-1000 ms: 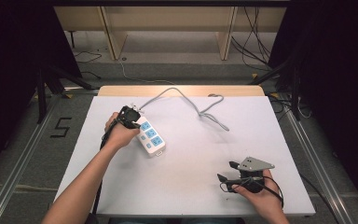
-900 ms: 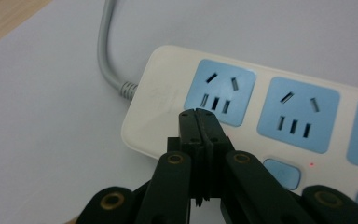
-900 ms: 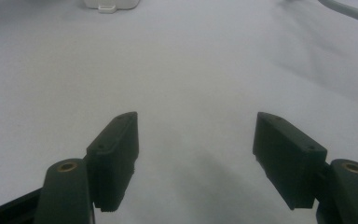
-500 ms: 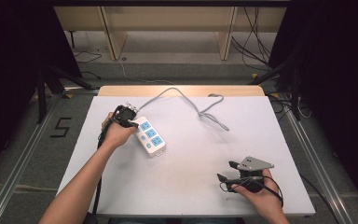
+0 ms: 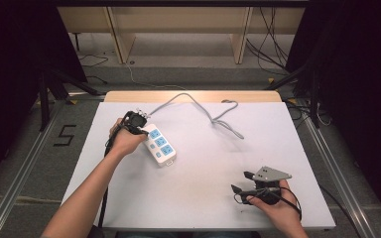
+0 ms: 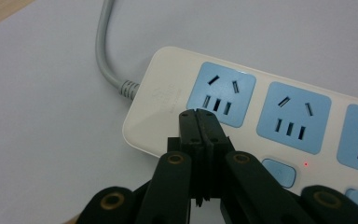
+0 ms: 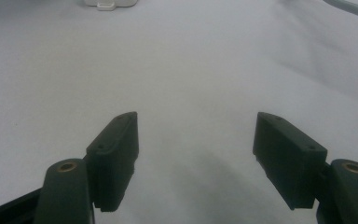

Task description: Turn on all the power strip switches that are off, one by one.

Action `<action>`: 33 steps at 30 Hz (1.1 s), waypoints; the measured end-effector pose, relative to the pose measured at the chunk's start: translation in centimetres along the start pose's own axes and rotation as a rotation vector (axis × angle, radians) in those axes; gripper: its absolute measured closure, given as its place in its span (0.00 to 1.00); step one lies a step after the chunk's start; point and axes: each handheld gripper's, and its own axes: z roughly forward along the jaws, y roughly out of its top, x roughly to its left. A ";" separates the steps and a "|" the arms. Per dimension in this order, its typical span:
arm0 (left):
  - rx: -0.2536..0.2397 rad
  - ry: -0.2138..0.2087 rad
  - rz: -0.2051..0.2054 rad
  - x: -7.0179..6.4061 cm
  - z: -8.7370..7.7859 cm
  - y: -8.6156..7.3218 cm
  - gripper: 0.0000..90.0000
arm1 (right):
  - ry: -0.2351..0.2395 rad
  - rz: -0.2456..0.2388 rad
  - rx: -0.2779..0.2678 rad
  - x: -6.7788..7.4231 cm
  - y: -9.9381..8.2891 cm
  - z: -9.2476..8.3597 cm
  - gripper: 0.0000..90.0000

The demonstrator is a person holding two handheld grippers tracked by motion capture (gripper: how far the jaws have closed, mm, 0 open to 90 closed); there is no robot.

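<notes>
The power strip (image 6: 261, 116) lies flat on the white table (image 5: 203, 198), left of centre, with its grey cord (image 6: 105, 51) running off the near end toward the table's far edge. It is white with blue sockets (image 6: 221, 93) and a blue switch (image 6: 278, 171) beside a small red light. My left claw (image 6: 198, 113) has its jaws pressed fully together with nothing between them; the tips sit over the cord end of the strip, at the lower edge of the first socket, though I cannot tell whether they touch the casing. My left hand (image 5: 124, 141) is just beside the strip. My right claw (image 7: 196, 140) is well apart from it, near the front right of the table, jaws spread wide and empty above bare surface.
</notes>
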 end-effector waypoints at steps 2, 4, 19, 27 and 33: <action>0.004 -0.002 0.001 -0.1 0.0 0.2 1.00 | 0.000 0.000 0.000 0.0 0.0 0.0 0.36; 0.017 -0.002 0.009 -0.3 0.1 0.3 1.00 | 0.000 0.003 0.001 0.0 0.0 0.0 0.36; 0.053 -0.015 -0.012 -0.1 0.2 0.6 1.00 | 0.002 0.002 0.004 0.1 0.0 0.0 0.36; 0.077 -0.013 0.006 -0.1 0.3 0.9 1.00 | 0.003 0.001 0.004 0.1 0.0 0.0 0.36; 0.078 -0.006 0.006 -0.3 0.4 0.9 1.00 | 0.003 0.001 0.004 0.1 0.0 0.0 0.36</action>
